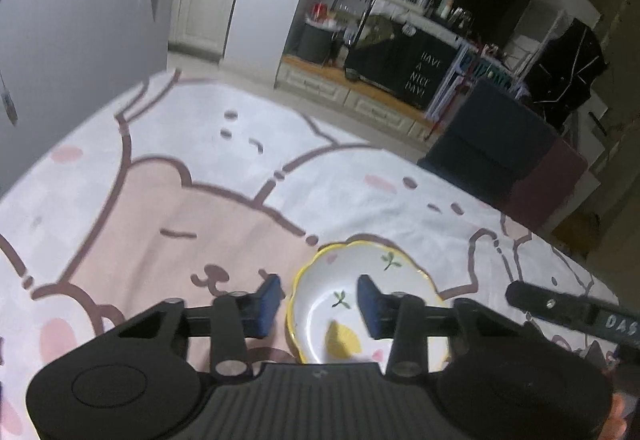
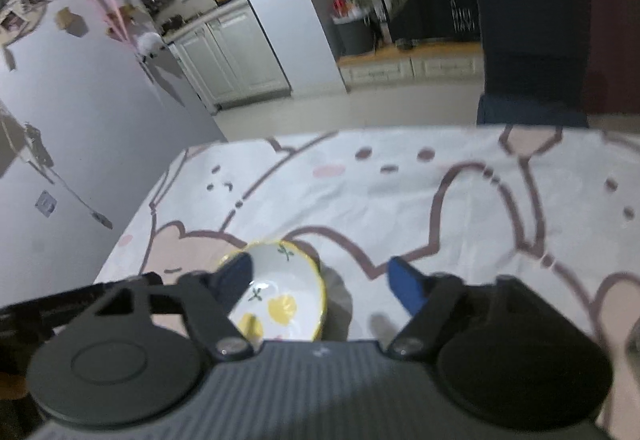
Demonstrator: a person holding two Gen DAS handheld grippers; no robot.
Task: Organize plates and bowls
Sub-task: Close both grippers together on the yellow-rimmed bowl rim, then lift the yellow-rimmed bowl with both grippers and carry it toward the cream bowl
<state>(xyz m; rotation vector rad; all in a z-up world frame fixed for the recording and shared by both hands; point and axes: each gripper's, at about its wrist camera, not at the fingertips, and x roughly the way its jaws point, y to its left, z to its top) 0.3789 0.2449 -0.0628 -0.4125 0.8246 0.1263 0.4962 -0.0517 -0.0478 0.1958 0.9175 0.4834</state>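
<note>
Both wrist views angled steeply down over the cartoon tablecloth (image 1: 168,208), close to it. Shared: yellow-rimmed bowl (image 1: 344,280) (image 2: 288,280), kitchen shelves behind.

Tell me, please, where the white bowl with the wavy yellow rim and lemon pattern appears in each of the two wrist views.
Left wrist view: the white bowl with the wavy yellow rim sits bottom centre, its left rim between the blue pads.
Right wrist view: the bowl sits bottom centre-left, partly behind the left pad.
Shared landmark: the black sign with white letters in the background.
</note>
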